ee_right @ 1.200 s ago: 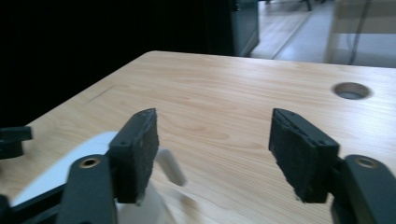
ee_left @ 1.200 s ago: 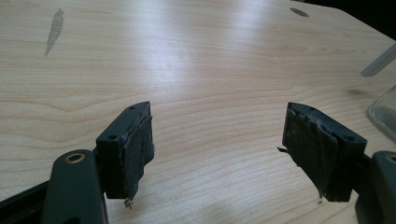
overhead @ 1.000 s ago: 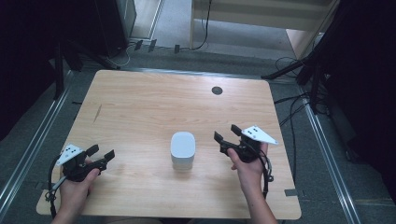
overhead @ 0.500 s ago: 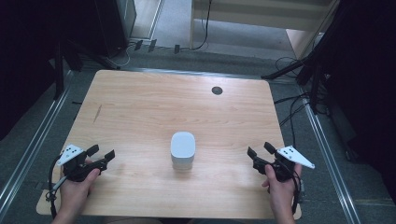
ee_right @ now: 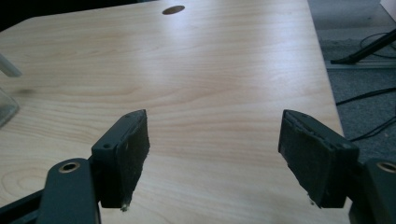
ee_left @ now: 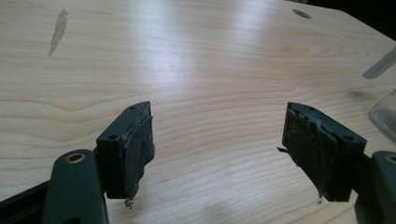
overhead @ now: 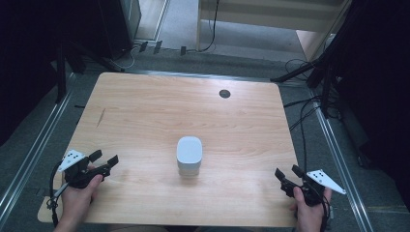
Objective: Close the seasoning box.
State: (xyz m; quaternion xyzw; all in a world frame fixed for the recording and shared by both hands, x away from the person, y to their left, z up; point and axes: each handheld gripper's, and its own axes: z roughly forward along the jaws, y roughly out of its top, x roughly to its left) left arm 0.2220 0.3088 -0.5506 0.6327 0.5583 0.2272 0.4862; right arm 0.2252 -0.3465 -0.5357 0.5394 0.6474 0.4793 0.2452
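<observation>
High view: white container (overhead: pixel 189 155) stands upright near the table (overhead: pixel 145 111) centre, long axis vertical, between and well apart from both grippers; left gripper (overhead: pixel 105 158) near the front-left corner, jaws apart, empty; right gripper (overhead: pixel 288 172) at the front-right edge, jaws apart, empty; round hole (overhead: pixel 224 93) lies beyond; right gripper view adds floor cables (ee_right: pixel 369 44).

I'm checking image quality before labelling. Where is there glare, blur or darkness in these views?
High view: evenly lit table, soft overall, dark at both sides of the frame. Left gripper view: a broad pale glare band on the wood; the container at the right edge is cut off and hazy. Right gripper view: similar sheen near the hole, top left corner black.
</observation>
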